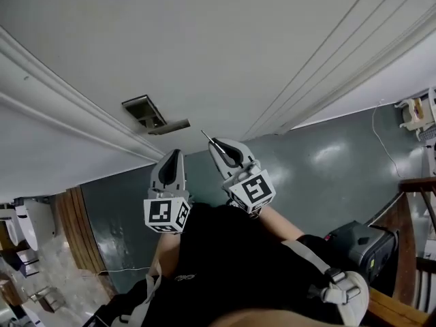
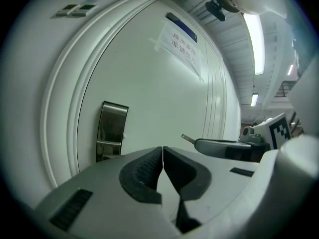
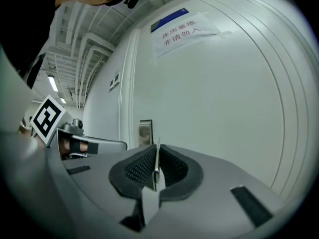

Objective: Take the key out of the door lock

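Note:
The steel lock plate [image 1: 146, 112] sits on the white door [image 1: 225, 53], apart from both grippers. My right gripper [image 1: 216, 144] is shut on the key [image 1: 205, 136], whose thin blade pokes out past the fingertips, clear of the lock. In the right gripper view the key [image 3: 156, 166] stands edge-on between the black pads, with the lock plate [image 3: 145, 132] beyond it. My left gripper [image 1: 172, 157] hangs beside the right one, its jaws closed together on nothing. From the left gripper view the key [image 2: 188, 138] juts from the right gripper, right of the lock plate [image 2: 111, 130].
A paper notice [image 2: 182, 44] is taped high on the door. The door frame moulding [image 1: 61, 87] runs along the left. Below is grey-green floor [image 1: 327, 162], a black bag [image 1: 357, 244] and a wooden rail [image 1: 409, 203] at right, wooden boards [image 1: 71, 237] at left.

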A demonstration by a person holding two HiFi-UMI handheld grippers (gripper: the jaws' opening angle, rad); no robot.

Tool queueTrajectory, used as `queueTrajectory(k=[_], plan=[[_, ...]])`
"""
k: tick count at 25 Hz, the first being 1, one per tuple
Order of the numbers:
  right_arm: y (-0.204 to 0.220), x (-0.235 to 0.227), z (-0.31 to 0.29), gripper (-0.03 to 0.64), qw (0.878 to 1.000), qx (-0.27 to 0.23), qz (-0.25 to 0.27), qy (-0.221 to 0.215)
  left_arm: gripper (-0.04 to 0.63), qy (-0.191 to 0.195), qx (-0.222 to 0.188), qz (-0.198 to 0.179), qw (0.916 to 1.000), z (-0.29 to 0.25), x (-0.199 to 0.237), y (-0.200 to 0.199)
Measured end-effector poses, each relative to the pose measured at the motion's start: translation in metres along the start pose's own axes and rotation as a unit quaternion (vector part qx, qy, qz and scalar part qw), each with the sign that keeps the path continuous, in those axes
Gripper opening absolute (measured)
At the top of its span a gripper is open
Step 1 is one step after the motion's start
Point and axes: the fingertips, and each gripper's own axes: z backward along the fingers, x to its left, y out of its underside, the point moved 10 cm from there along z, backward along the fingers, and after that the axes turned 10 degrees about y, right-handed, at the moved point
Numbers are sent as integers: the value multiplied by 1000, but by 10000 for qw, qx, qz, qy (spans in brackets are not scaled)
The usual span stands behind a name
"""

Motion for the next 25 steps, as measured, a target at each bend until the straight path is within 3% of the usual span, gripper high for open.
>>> queueTrajectory(k=[5, 25], plan=[[-22, -1, 1, 31, 9988, -458, 190, 37, 25, 43, -229, -175, 9996, -2, -4, -18], [-33, 5, -6, 31, 9980, -616, 89, 90, 25, 17, -389, -431, 9983, -1, 0, -38]])
